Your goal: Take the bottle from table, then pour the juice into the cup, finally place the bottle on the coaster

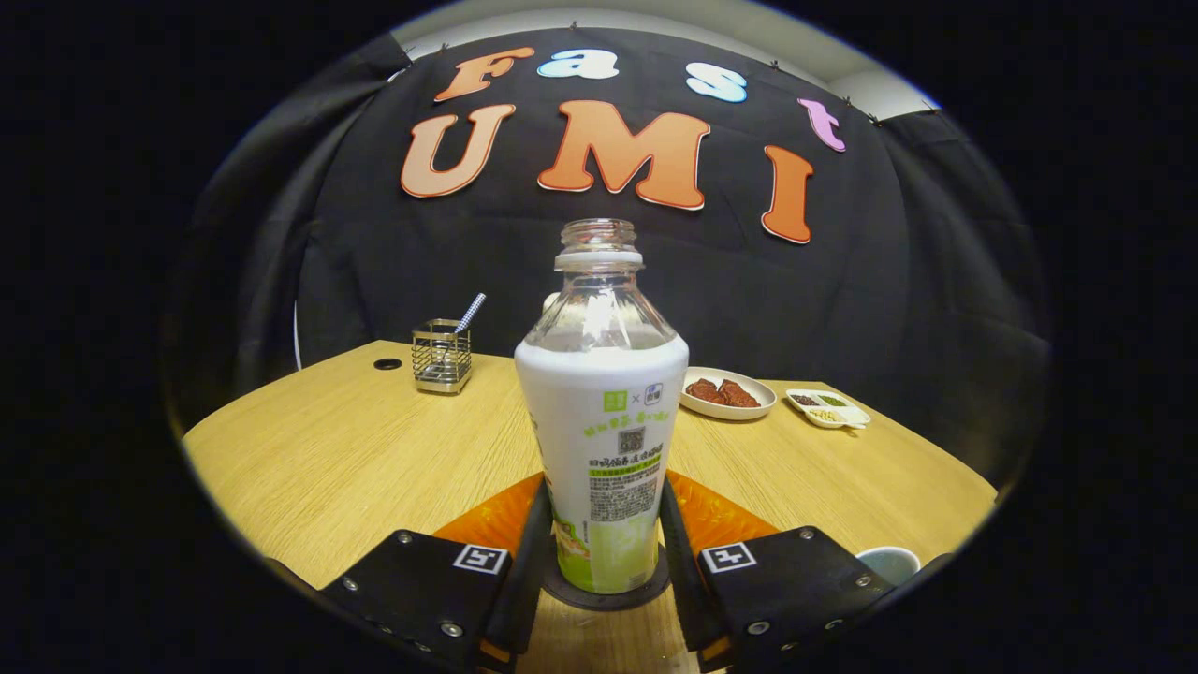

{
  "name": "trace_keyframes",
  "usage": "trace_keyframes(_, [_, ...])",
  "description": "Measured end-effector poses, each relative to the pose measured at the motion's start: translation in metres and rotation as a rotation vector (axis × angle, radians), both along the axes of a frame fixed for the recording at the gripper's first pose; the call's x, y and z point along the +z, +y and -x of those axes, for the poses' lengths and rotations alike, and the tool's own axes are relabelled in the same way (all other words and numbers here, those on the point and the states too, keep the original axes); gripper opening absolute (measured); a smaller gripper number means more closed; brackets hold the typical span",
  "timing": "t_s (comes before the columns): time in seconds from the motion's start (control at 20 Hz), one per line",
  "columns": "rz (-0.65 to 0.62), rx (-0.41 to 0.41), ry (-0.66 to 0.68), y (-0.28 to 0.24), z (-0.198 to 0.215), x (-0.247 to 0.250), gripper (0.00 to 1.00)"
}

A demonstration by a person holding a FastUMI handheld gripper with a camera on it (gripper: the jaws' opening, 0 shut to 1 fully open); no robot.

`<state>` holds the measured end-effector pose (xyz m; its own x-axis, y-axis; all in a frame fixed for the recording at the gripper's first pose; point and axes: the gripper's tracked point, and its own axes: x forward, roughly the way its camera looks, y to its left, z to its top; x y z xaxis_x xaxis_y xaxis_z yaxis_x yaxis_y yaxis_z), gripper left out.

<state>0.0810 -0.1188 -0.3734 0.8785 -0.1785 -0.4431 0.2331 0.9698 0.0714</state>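
One bottle stood upright at lower centre of the frame, uncapped, its base on a dark round coaster on the table. Jaws flanked the bottle low on its label; whether both pressed it or had slackened, I could not tell. Gripper was level, pointing straight ahead across the table.

Cup sat at lower right, just beside the right jaw. Plate and small sectioned dish lay beyond, right of centre; wire holder at upper left of the table.

Risks, as judged: bottle is tall and narrow with an open neck, so a crooked withdrawal could drag a jaw against it and tip it. A sideways swing to the right might knock the cup.
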Motion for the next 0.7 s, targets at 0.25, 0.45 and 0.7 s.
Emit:
trace_keyframes(0.25, [-0.003, -0.043, 0.0, -0.011, 0.003, -0.004, 0.67])
trace_keyframes(0.45, [-0.069, -0.022, -0.018, 0.001, 0.005, 0.001, 0.81])
trace_keyframes(0.7, [-0.131, -0.059, -0.072, -0.006, 0.021, 0.015, 0.92])
